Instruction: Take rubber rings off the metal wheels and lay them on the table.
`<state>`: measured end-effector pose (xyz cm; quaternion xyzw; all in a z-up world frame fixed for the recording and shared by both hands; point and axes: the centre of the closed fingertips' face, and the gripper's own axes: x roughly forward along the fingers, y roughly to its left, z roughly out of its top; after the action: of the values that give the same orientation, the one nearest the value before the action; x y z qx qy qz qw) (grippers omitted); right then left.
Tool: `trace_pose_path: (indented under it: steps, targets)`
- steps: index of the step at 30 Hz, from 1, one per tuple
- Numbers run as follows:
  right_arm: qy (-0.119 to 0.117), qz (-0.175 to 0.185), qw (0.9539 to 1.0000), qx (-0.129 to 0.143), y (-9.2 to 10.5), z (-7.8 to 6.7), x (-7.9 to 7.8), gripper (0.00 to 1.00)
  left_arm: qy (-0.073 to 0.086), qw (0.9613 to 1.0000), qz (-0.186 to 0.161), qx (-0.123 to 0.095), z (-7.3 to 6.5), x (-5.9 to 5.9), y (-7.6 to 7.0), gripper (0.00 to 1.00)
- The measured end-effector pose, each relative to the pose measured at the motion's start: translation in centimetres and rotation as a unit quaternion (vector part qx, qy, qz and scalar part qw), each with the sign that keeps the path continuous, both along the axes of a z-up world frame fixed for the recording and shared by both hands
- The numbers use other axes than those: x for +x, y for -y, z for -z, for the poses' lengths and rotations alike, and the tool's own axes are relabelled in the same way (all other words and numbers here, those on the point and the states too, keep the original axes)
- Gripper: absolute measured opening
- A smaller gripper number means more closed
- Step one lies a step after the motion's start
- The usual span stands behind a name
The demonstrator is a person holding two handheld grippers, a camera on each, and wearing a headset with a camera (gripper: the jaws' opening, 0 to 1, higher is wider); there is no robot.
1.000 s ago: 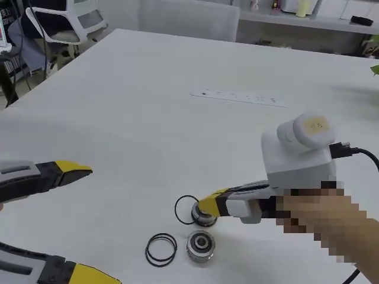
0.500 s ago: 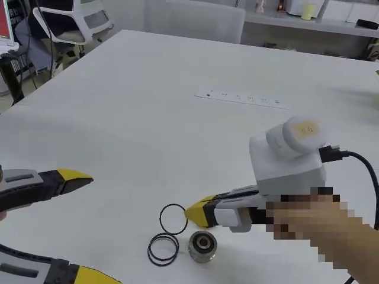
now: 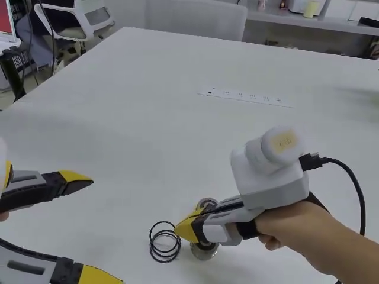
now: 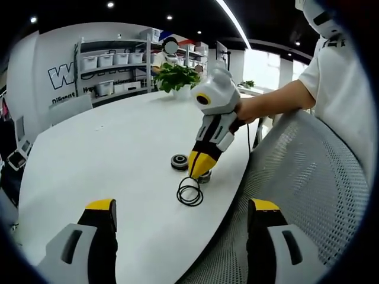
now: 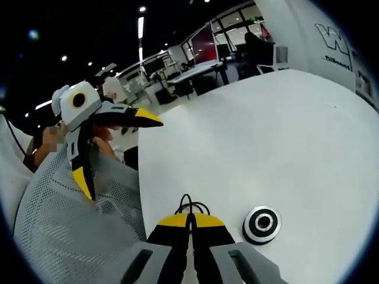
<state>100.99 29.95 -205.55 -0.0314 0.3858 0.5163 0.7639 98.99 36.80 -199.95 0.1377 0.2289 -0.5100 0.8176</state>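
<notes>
Black rubber rings [image 3: 164, 239] lie in a small overlapping pile on the white table [image 3: 148, 118]. My right gripper [image 3: 180, 229] is shut with its yellow tips at the pile's right edge. In the right gripper view a thin ring [image 5: 190, 205] sticks out from its closed tips [image 5: 190, 221]. One metal wheel [image 3: 208, 205] peeks out behind this gripper and another [image 3: 203, 252] lies just below it. The left gripper view shows the rings [image 4: 189, 194] and both wheels [image 4: 179, 161] [image 4: 205, 176]. My left gripper [image 3: 100, 231] [image 4: 180, 213] hovers wide open to the left, holding nothing.
A white power strip [image 3: 246, 96] lies further back on the table. Office chairs [image 3: 71, 23] stand beyond the far left corner. A grey mesh chair [image 4: 296, 177] is close to the table's near edge. The right gripper's black cable [image 3: 349, 177] trails to the right.
My right gripper has moved left and toward the near edge, pulling a loose ring away from a wheel onto the pile of rings. The left gripper has hardly moved.
</notes>
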Motion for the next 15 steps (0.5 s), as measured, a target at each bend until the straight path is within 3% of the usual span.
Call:
trace_pose_path:
  steps: [8,15]
  targets:
    - [0.01,0.008,0.9998,-0.013,0.3,0.8,0.7,0.0,-0.004,0.9999,-0.009,-0.002,0.1,0.1,-0.2,0.88]
    - [0.039,0.007,0.9987,-0.032,0.6,1.3,1.3,0.0,-0.006,0.9999,-0.011,0.0,0.2,0.2,-0.3,0.88]
